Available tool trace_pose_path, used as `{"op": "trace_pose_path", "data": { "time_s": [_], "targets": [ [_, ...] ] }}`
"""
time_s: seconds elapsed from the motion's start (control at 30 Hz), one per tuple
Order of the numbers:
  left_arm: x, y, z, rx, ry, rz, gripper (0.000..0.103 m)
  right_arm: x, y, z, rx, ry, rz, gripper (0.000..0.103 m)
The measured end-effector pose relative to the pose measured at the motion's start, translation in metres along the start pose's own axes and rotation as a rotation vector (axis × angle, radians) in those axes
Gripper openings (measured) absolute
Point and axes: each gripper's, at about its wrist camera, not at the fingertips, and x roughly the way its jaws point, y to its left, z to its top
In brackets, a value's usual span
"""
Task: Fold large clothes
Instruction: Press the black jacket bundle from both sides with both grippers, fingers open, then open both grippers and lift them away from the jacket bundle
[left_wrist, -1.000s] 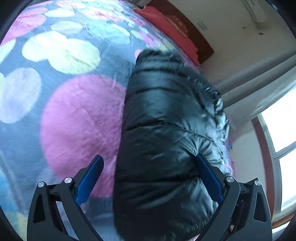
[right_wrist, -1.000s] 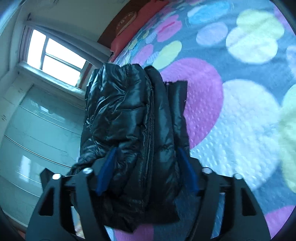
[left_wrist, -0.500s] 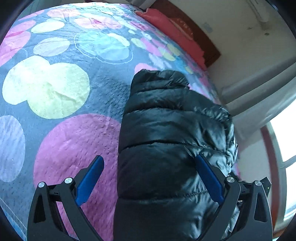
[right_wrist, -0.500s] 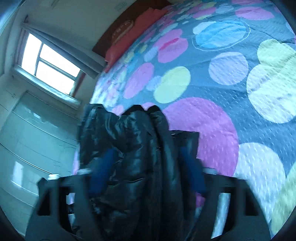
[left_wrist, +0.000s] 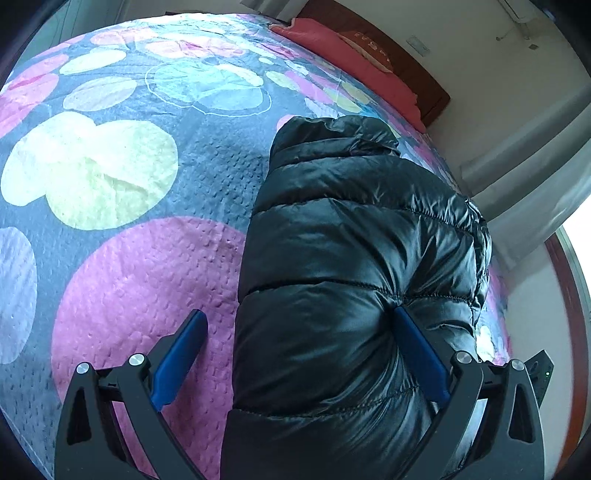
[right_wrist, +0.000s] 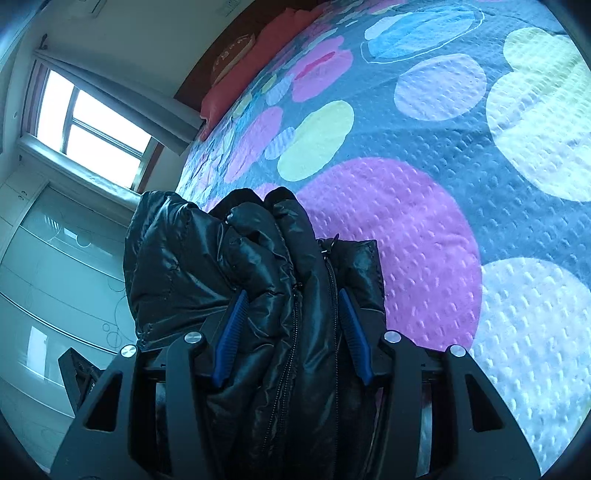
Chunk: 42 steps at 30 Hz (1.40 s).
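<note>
A shiny black puffer jacket (left_wrist: 351, 266) is bunched into a thick folded bundle over a bed with a spotted bedspread (left_wrist: 122, 206). My left gripper (left_wrist: 299, 332) is open wide; the jacket's end fills the space between its blue pads, the right pad (left_wrist: 417, 354) pressing into the fabric and the left pad (left_wrist: 177, 354) apart from it. My right gripper (right_wrist: 291, 321) is shut on the jacket (right_wrist: 258, 266) at its zipper edge, with folds of fabric squeezed between the blue pads.
A red pillow (left_wrist: 351, 51) lies against a dark wooden headboard at the far end of the bed. A window (right_wrist: 88, 125) with a grey curtain and a glass-fronted wardrobe (right_wrist: 48, 280) stand beside the bed.
Both grippers and the jacket have risen and tilted, so more of the bedspread and the pillow show. The right gripper's hold on the jacket has tightened.
</note>
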Motion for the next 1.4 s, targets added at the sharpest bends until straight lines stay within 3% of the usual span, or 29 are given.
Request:
{"op": "trace_pose_path", "data": {
  "time_s": [0.57, 0.7, 0.87, 1.0, 1.4],
  "targets": [
    [0.003, -0.006, -0.003, 0.042, -0.024, 0.029, 0.099, -0.001, 0.000, -0.010, -0.013, -0.040, 0.008, 0.048],
    [-0.001, -0.002, 0.000, 0.016, -0.015, -0.004, 0.099, -0.005, 0.001, -0.009, 0.007, -0.017, 0.014, 0.050],
    [-0.012, 0.006, 0.003, -0.031, 0.002, -0.058, 0.099, -0.015, 0.006, -0.005, 0.009, -0.003, 0.012, 0.060],
    [-0.031, 0.003, 0.003, -0.003, -0.044, -0.023, 0.099, -0.034, 0.016, -0.007, -0.036, -0.026, -0.027, 0.067],
    [-0.076, 0.027, -0.031, -0.071, -0.091, 0.043, 0.099, -0.074, 0.015, -0.029, -0.005, -0.049, -0.080, 0.067]
  ]
}}
